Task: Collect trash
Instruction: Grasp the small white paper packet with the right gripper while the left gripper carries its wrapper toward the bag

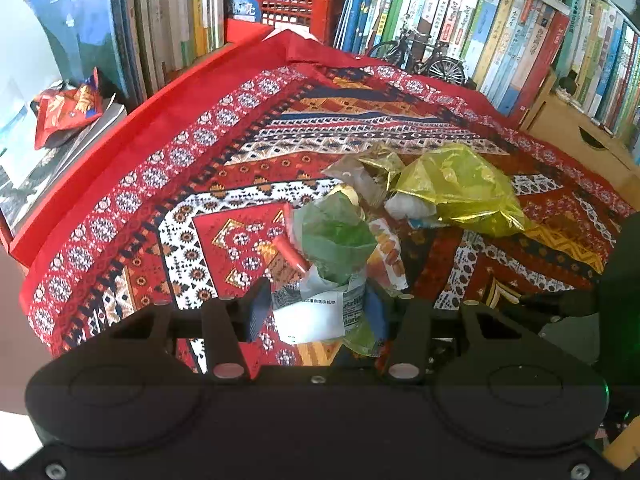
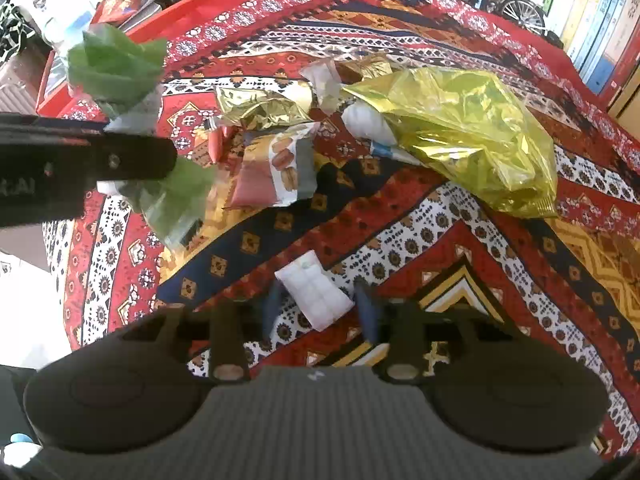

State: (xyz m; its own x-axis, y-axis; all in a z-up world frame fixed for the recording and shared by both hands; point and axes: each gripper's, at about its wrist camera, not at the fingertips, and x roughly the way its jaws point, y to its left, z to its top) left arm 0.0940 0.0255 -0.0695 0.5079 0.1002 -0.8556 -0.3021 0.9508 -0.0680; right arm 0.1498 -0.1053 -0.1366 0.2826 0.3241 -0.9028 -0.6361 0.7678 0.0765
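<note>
Left tongs point(image 1: 318, 312) are clamped on a bunch of green and white wrappers point(image 1: 328, 264), lifted above the patterned cloth point(image 1: 168, 184) on the desk. Right tongs point(image 2: 320, 308) are low over a white packet point(image 2: 316, 294) lying between part-open jaws, pads not pressing. A yellow foil bag point(image 2: 464, 128) lies well beyond.

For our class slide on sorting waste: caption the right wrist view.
Right claw straddles a white packet on the patterned cloth; yellow foil bag beyond.
</note>
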